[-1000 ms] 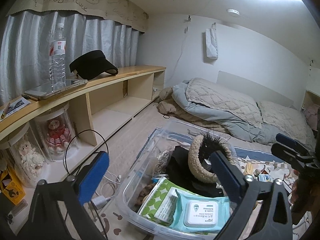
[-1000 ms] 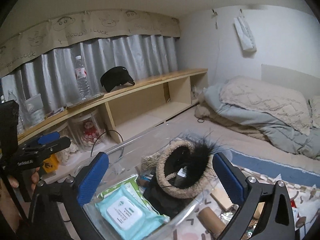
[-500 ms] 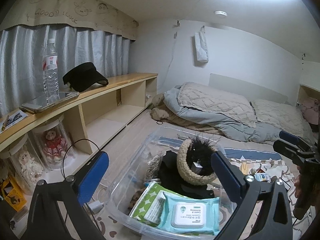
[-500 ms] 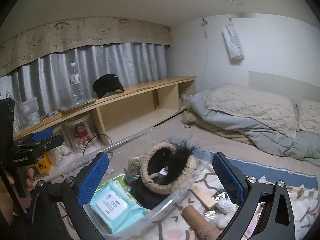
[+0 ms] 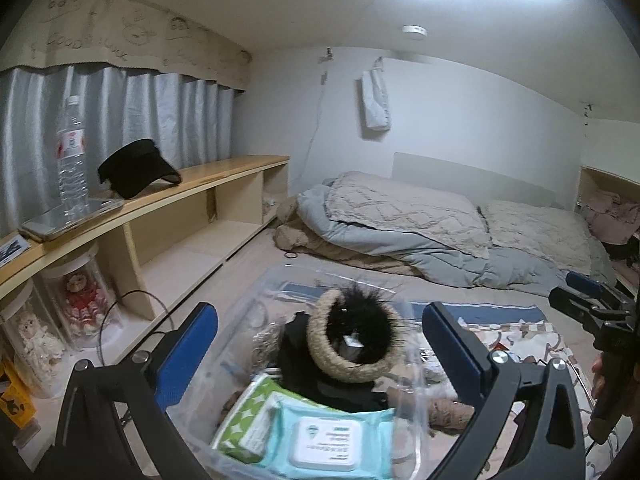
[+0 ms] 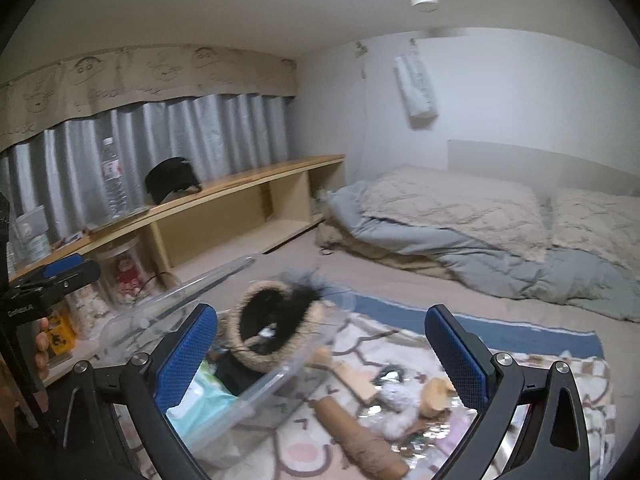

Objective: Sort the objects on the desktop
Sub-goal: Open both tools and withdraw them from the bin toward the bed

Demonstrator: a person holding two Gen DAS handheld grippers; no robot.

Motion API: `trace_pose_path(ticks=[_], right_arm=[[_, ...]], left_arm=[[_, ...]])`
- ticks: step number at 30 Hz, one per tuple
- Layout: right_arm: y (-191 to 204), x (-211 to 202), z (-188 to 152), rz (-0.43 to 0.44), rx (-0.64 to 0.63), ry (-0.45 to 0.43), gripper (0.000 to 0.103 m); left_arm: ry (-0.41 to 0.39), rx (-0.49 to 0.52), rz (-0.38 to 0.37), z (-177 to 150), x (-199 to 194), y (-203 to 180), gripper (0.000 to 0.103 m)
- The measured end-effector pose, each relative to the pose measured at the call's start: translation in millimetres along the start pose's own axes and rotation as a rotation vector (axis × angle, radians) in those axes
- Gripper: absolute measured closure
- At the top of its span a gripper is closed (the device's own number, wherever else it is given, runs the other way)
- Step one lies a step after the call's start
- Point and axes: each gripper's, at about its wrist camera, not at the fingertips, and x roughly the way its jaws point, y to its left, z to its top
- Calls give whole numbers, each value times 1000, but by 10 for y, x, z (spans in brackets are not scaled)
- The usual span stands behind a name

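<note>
Two tongs spread wide over a clear plastic storage bin [image 5: 256,312] on the bed.
The bin holds a beige woven hat with black feathers [image 5: 352,340] and a light-blue wet-wipes pack [image 5: 320,440] (nearest); left tongs [image 5: 320,344] and right tongs [image 6: 322,344] grip nothing.

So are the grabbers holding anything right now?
No. The left gripper and the right gripper are both open with nothing between their fingers; they just hover above the bin.
</note>
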Motion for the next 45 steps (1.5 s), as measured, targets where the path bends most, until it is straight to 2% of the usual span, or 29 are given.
trace_pose_path(ticks=[9, 16, 19, 24, 28, 35, 38, 45], right_arm=[[-447, -349, -71, -96, 34, 3, 0], [-780, -590, -153, -189, 116, -6, 0], [-880, -622, -208, -216, 111, 28, 0], [-919, -609, -345, -206, 25, 45, 0], [-1017, -570, -421, -190, 24, 39, 0], [-1248, -348, -585, -254, 49, 127, 0], [-1399, -221, -673, -272, 83, 173, 0], [-1705, 20, -845, -351, 157, 270, 0]], left_arm=[[3, 57, -70, -21, 68, -564, 0], [9, 95, -133, -60, 115, -980, 0], [3, 103, -143, -63, 147, -1117, 0], [-21, 88, -168, -73, 215, -1320, 0], [-3, 76, -187, -96, 333, -1490, 0], [1, 156, -207, -201, 527, -1840, 0], [28, 177, -234, -242, 648, -1983, 0], [144, 188, -265, -352, 975, -2194, 0]])
